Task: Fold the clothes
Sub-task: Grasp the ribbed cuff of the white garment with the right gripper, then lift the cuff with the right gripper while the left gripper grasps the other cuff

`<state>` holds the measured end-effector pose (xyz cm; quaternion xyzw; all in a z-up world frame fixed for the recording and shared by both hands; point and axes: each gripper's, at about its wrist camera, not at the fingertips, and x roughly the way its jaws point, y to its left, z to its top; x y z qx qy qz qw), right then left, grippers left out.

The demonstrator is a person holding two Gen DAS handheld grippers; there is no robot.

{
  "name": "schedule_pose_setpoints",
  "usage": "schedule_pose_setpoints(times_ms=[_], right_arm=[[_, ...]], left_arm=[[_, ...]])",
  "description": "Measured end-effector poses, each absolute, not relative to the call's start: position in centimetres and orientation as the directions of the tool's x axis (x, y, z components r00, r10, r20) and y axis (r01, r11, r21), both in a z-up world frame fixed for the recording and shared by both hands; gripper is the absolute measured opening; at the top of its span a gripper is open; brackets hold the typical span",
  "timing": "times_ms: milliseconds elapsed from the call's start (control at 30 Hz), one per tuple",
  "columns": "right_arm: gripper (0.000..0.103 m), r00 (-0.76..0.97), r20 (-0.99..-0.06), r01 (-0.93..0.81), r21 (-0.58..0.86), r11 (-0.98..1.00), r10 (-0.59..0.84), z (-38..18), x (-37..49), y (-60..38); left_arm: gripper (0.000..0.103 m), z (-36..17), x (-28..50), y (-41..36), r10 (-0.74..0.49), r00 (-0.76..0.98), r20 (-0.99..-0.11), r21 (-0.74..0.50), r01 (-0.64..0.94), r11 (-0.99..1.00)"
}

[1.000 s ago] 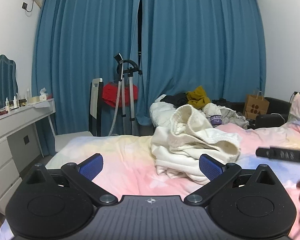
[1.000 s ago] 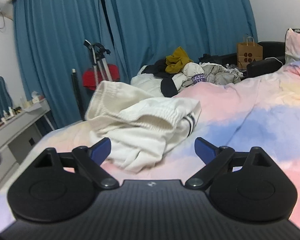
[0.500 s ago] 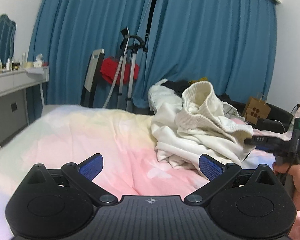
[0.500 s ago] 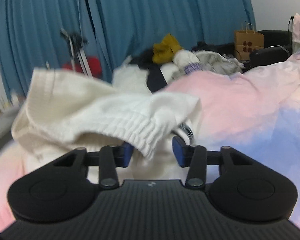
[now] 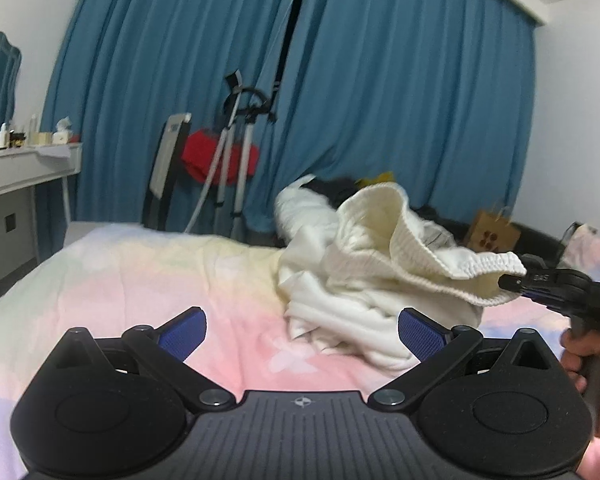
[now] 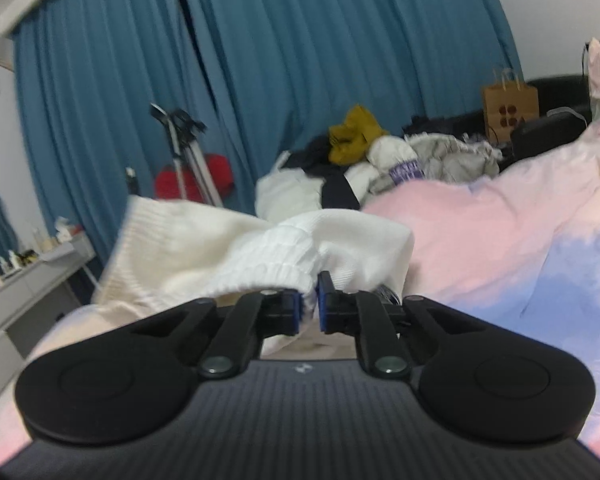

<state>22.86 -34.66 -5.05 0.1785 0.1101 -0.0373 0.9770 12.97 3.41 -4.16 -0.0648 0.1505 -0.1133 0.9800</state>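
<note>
A crumpled cream-white knit garment (image 5: 380,272) lies on the pink and blue bedsheet (image 5: 140,280). In the right wrist view my right gripper (image 6: 309,300) has its jaws closing, and the garment's ribbed hem (image 6: 260,268) is pinched between the blue pads. The left wrist view shows that gripper (image 5: 512,282) coming in from the right, held by a hand (image 5: 588,356), with the hem raised off the pile. My left gripper (image 5: 302,330) is open and holds nothing. It hovers low over the sheet, just in front of the garment's left side.
A heap of other clothes (image 6: 380,160) lies at the bed's far end, with a brown paper bag (image 6: 508,104) behind it. A tripod with a red cloth (image 5: 228,152) stands before the blue curtains (image 5: 380,100). A white dresser (image 5: 16,176) is on the left.
The right gripper moved forward onto the garment's hem and its jaws came together on it, lifting the hem. The left gripper sank lower and nearer to the bed and stayed open.
</note>
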Motion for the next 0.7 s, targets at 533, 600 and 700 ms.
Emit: schedule_pose_setpoints(times_ms=[533, 600, 700], right_arm=[[0.010, 0.861, -0.499, 0.147, 0.431, 0.890, 0.099, -6.7, 4.5, -25.5], [0.010, 0.798, -0.585, 0.185, 0.462, 0.867, 0.141, -9.3, 4.9, -25.3], [0.010, 0.800, -0.585, 0.198, 0.468, 0.861, 0.134, -9.4, 5.1, -25.4]], left_arm=[[0.103, -0.7, 6.6, 6.3, -0.382, 0.904, -0.192, -0.275, 0.324, 0.905], [0.103, -1.1, 6.8, 5.8, -0.386, 0.897, -0.215, -0.259, 0.328, 0.908], [0.103, -2.2, 7.3, 4.7, -0.380, 0.889, -0.253, -0.208, 0.334, 0.919]])
